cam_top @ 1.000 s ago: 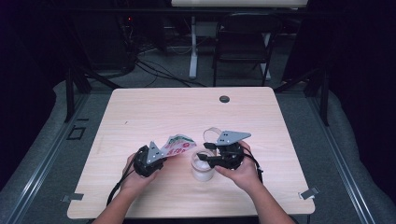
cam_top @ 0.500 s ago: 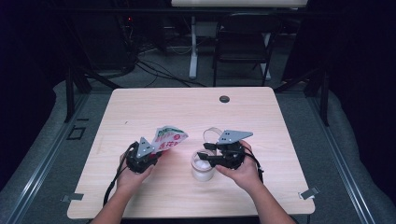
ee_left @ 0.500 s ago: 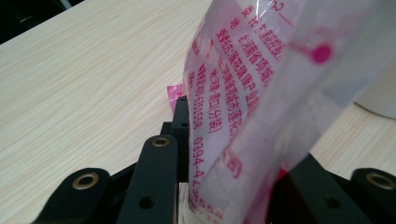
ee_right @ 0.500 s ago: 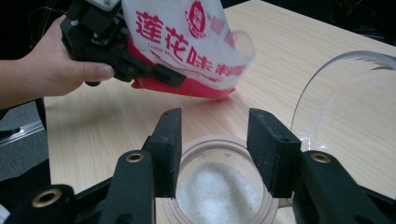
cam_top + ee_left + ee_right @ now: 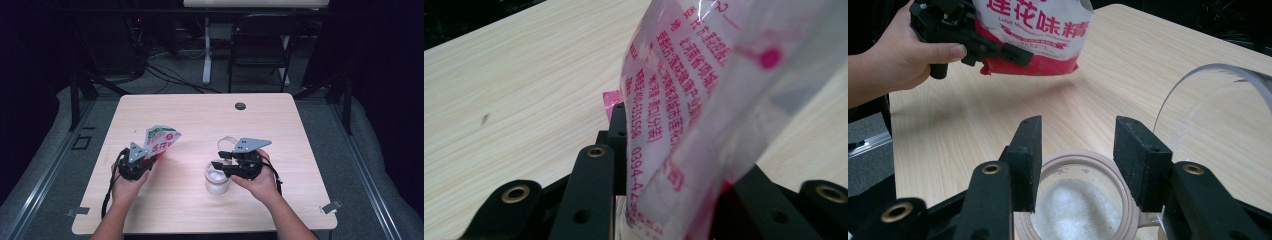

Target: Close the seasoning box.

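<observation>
A white bag with red print [image 5: 161, 139] stands up over the left part of the wooden table [image 5: 200, 115]. My left gripper [image 5: 150, 159] is shut on the bag's lower end, and the bag [image 5: 704, 100] rises between the black jaws of that gripper [image 5: 644, 165]. A glass jar [image 5: 216, 181] holding white granules stands at the front centre, its clear hinged lid [image 5: 1208, 95] tipped back. My right gripper [image 5: 220, 165] hovers at the jar's mouth. In the right gripper view the jaws of this gripper [image 5: 1078, 150] stand open just above the jar rim [image 5: 1048, 165], and the bag [image 5: 1038, 30] and left gripper [image 5: 1013, 52] show farther off.
A small black round cap [image 5: 240, 106] sits in the table near its far edge. A dark chair [image 5: 260, 45] and a white post [image 5: 206, 50] stand behind the table. Bare wood lies between the bag and the jar.
My left gripper has carried the bag leftward, away from the jar, and tipped it more upright. The right gripper and the jar have stayed put.
</observation>
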`<state>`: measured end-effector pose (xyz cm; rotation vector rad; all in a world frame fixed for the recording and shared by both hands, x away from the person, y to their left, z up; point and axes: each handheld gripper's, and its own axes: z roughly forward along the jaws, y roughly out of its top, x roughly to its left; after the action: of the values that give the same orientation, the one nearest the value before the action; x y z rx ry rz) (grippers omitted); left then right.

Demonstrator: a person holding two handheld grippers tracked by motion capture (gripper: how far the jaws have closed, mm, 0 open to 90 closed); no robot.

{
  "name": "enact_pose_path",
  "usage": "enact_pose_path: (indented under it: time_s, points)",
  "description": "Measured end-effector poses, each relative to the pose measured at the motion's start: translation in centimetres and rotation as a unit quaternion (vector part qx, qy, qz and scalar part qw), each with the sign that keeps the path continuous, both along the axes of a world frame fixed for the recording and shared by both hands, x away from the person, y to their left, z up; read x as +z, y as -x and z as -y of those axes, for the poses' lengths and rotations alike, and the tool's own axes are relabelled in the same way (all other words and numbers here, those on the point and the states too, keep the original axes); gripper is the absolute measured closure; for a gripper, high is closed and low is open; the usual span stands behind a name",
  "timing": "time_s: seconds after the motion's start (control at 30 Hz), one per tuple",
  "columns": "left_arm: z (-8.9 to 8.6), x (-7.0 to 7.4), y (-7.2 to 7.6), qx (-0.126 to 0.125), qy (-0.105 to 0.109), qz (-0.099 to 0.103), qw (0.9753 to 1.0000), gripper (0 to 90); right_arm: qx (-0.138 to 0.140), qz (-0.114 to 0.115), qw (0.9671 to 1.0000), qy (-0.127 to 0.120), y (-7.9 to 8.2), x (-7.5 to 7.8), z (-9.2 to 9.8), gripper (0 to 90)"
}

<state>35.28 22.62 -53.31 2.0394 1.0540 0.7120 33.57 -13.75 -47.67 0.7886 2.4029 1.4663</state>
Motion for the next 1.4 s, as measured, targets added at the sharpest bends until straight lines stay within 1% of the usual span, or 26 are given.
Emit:
enact_pose_path:
  time_s: [0.17, 0.2, 0.27, 0.3, 0.33, 0.37, 0.47, 0.57, 0.6, 0.63, 0.67, 0.7, 0.77, 0.8, 0.83, 0.87, 0.97, 1.03, 1.07, 1.13, 1.17, 1.2, 1.3, 1.33, 1.37, 1.4]
  points:
    - [-2.2, -0.1, -0.3, 0.043, 0.006, 0.002, 0.9991, 73.3, 0.000, -0.004, 1.0000, -0.004, -0.1, 0.0, 0.0, 56.1]
    - [-2.7, -0.2, -0.4, 0.054, 0.013, -0.002, 0.9985, 73.3, 0.000, -0.004, 1.0000, -0.004, -0.1, 0.1, 0.0, 56.1]
    - [-3.9, -0.4, -0.5, 0.081, 0.016, 0.000, 0.9966, 73.3, 0.000, -0.005, 1.0000, -0.007, -0.2, 0.1, 0.1, 56.5]
    - [-4.3, -0.4, -0.6, 0.090, 0.016, -0.002, 0.9959, 73.3, -0.002, -0.005, 1.0000, -0.008, -0.2, 0.1, 0.1, 56.7]
    - [-4.3, -0.4, -0.6, 0.090, 0.016, -0.002, 0.9959, 73.4, -0.001, -0.005, 1.0000, -0.006, -0.2, 0.1, 0.1, 56.9]
    - [-5.6, -0.6, -0.7, 0.113, 0.035, -0.002, 0.9930, 73.3, -0.002, -0.005, 1.0000, -0.007, -0.2, 0.1, 0.1, 57.0]
    - [-6.8, -0.8, -0.8, 0.136, 0.059, -0.012, 0.9889, 73.3, 0.000, -0.006, 1.0000, -0.002, -0.3, 0.1, 0.1, 57.1]
    - [-7.4, -1.1, -0.9, 0.146, 0.074, -0.017, 0.9863, 73.3, -0.002, -0.006, 1.0000, -0.006, -0.3, 0.1, 0.1, 57.1]
    - [-7.6, -1.2, -0.9, 0.152, 0.078, -0.024, 0.9850, 73.3, -0.002, -0.006, 1.0000, -0.008, -0.3, 0.1, 0.0, 57.1]
    - [-7.8, -1.4, -1.0, 0.158, 0.081, -0.026, 0.9838, 73.3, -0.002, -0.005, 1.0000, -0.008, -0.3, 0.1, 0.1, 57.1]
    - [-7.9, -1.5, -1.1, 0.163, 0.080, -0.036, 0.9827, 73.3, -0.002, -0.005, 0.9999, -0.009, -0.3, 0.1, 0.0, 57.1]
    - [-8.0, -1.7, -1.2, 0.166, 0.081, -0.035, 0.9822, 73.2, -0.001, -0.005, 0.9999, -0.009, -0.3, 0.1, 0.0, 57.0]
    - [-8.1, -1.9, -1.2, 0.172, 0.086, -0.043, 0.9804, 73.1, -0.002, -0.006, 0.9999, -0.008, -0.3, 0.1, 0.0, 57.1]
    - [-8.3, -1.9, -1.2, 0.173, 0.087, -0.049, 0.9799, 73.1, -0.002, -0.007, 0.9999, -0.009, -0.4, 0.0, 0.0, 57.0]
    - [-8.3, -1.9, -1.2, 0.173, 0.087, -0.049, 0.9799, 73.1, -0.002, -0.007, 0.9999, -0.009, -0.4, 0.0, 0.0, 57.0]
    - [-8.3, -2.0, -1.3, 0.176, 0.092, -0.049, 0.9790, 73.1, -0.001, -0.007, 0.9999, -0.008, -0.4, 0.0, -0.1, 57.0]
    - [-8.4, -2.0, -1.2, 0.178, 0.095, -0.053, 0.9780, 72.0, 0.000, -0.006, 0.9999, -0.009, -0.4, 0.0, -0.1, 56.9]
    - [-8.4, -2.0, -1.2, 0.180, 0.103, -0.052, 0.9769, 69.8, 0.000, -0.006, 0.9999, -0.009, -0.4, 0.0, -0.1, 56.9]
    - [-8.5, -2.0, -1.1, 0.181, 0.104, -0.051, 0.9767, 68.1, 0.000, -0.006, 0.9999, -0.009, -0.4, 0.0, -0.1, 56.9]
    - [-8.5, -1.9, -0.8, 0.181, 0.114, -0.051, 0.9755, 60.8, -0.001, -0.006, 0.9999, -0.010, -0.4, 0.0, -0.1, 56.8]
    - [-8.4, -1.8, -0.7, 0.181, 0.114, -0.050, 0.9756, 56.2, -0.001, -0.006, 0.9999, -0.009, -0.4, 0.0, -0.1, 56.8]
    - [-8.3, -1.7, -0.5, 0.175, 0.113, -0.046, 0.9769, 53.1, 0.000, -0.006, 0.9999, -0.010, -0.4, 0.0, -0.1, 56.8]
    - [-7.7, -1.3, -0.2, 0.169, 0.112, -0.021, 0.9790, 44.5, 0.000, -0.006, 0.9999, -0.010, -0.4, 0.0, -0.1, 56.6]
    - [-7.7, -1.3, -0.2, 0.169, 0.112, -0.021, 0.9790, 42.0, 0.000, -0.006, 0.9999, -0.010, -0.4, 0.0, -0.1, 56.6]
    - [-7.5, -1.1, 0.0, 0.168, 0.110, -0.014, 0.9796, 42.0, 0.000, -0.005, 0.9999, -0.010, -0.4, 0.0, -0.1, 56.4]
    - [-7.5, -1.0, 0.0, 0.166, 0.110, -0.005, 0.9800, 39.5, 0.000, -0.004, 1.0000, -0.009, -0.4, 0.0, -0.1, 56.1]
